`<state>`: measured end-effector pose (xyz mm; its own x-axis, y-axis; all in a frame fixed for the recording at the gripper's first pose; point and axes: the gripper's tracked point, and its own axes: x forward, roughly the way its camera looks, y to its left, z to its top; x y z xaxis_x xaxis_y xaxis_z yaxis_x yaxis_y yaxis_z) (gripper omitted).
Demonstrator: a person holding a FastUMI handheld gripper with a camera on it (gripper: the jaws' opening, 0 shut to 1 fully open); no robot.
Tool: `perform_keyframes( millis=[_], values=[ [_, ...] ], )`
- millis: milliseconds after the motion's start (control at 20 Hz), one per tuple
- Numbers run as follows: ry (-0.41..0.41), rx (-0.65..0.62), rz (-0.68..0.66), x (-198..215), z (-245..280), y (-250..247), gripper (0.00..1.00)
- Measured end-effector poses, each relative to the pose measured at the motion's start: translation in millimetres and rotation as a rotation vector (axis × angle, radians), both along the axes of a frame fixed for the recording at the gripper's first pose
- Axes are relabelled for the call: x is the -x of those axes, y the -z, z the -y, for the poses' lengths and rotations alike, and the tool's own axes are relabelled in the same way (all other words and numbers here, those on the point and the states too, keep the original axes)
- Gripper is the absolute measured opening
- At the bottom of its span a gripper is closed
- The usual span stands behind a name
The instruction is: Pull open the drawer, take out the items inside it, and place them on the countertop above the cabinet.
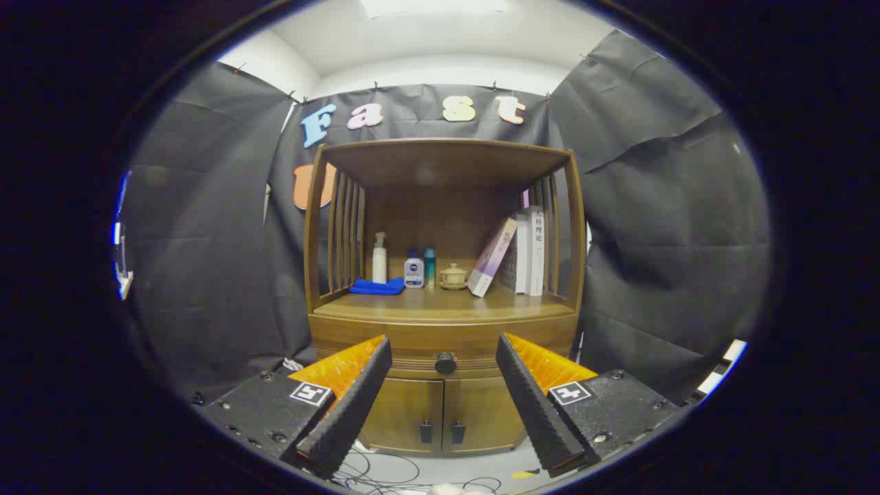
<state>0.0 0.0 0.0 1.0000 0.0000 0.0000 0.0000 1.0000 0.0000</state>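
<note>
We face a brown wooden cabinet point(443, 323) against black cloth walls. On its countertop point(440, 304) we see, left to right, a folded blue cloth point(377, 287), a white pump bottle point(379, 258), a small white-and-blue bottle point(413, 269), a teal bottle point(430, 267), a tan lidded jar point(453, 276) and leaning books point(515, 254). The drawer point(443, 354) below is closed, its contents hidden, its dark round knob point(445, 363) between our fingers. Our gripper point(443, 357) is spread wide, touching nothing.

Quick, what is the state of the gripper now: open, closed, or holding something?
Gripper: open, holding nothing; its fingers are spread apart, with the drawer knob seen between them, farther ahead and not touched.
</note>
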Motion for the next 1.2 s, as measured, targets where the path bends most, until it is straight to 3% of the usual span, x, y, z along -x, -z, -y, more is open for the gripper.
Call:
perform_keyframes(
  millis=[750,1200],
  values=[
    [-0.003,0.005,-0.003,-16,-3,-2,1.0],
    [-0.026,0.017,0.054,-81,-7,-1,1.0]
  ],
)
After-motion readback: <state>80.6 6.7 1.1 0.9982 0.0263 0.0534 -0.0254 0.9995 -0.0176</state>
